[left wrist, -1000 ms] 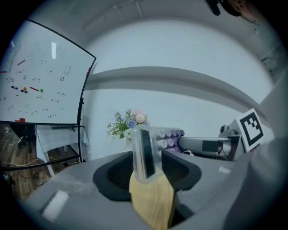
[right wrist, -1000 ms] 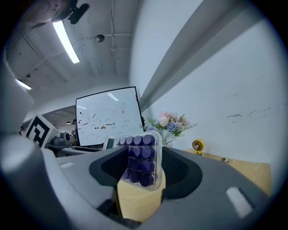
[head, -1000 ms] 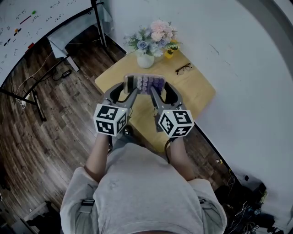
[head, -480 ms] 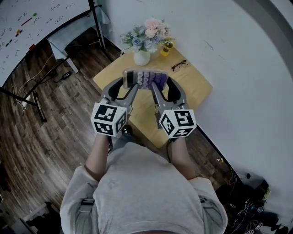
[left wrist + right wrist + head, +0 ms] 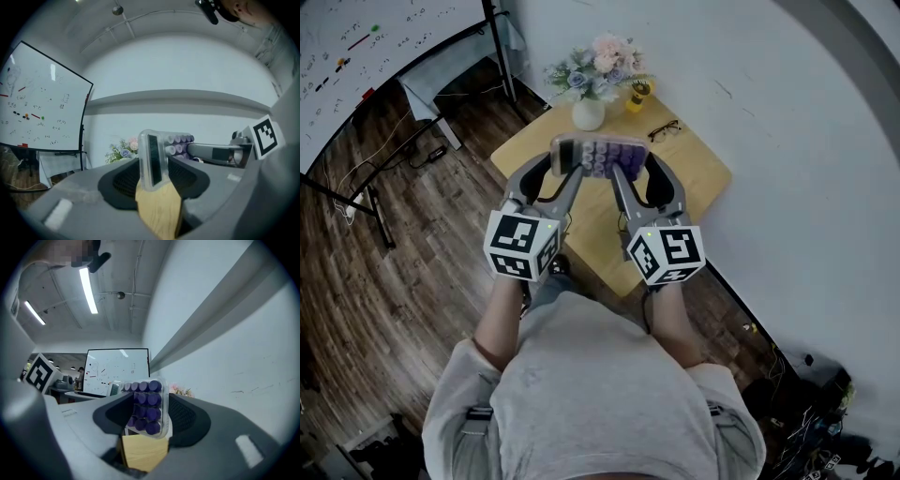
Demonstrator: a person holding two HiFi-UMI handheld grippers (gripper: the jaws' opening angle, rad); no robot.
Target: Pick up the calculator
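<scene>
The calculator (image 5: 598, 155), a clear-cased one with purple keys, hangs between my two tools, lying crosswise to me. It looks to be up off the wooden surface (image 5: 698, 183), and in both gripper views I see bare wood under it through the gap of the jaws. The left tongs (image 5: 563, 174) are closed on its left end by the display, pinching the case across its thickness. The right tongs (image 5: 626, 174) are clamped on the keypad end in the same way. So neither is free, and the pickup itself seems done or nearly so.

My worry is the shared hold. The two tools grip opposite ends of one stiff thing, so if my hands drift apart, or one wrist rolls, the case gets levered against the pads and could pop out of one side. The left bite looks shallow, right at the end of the case, and the smooth plastic probably gives the pads little to hold. I would expect a slip there first.

Beyond it on the surface stand a vase of flowers (image 5: 589, 111) and a pair of glasses (image 5: 664, 130). A dropped or swinging calculator could knock either.
</scene>
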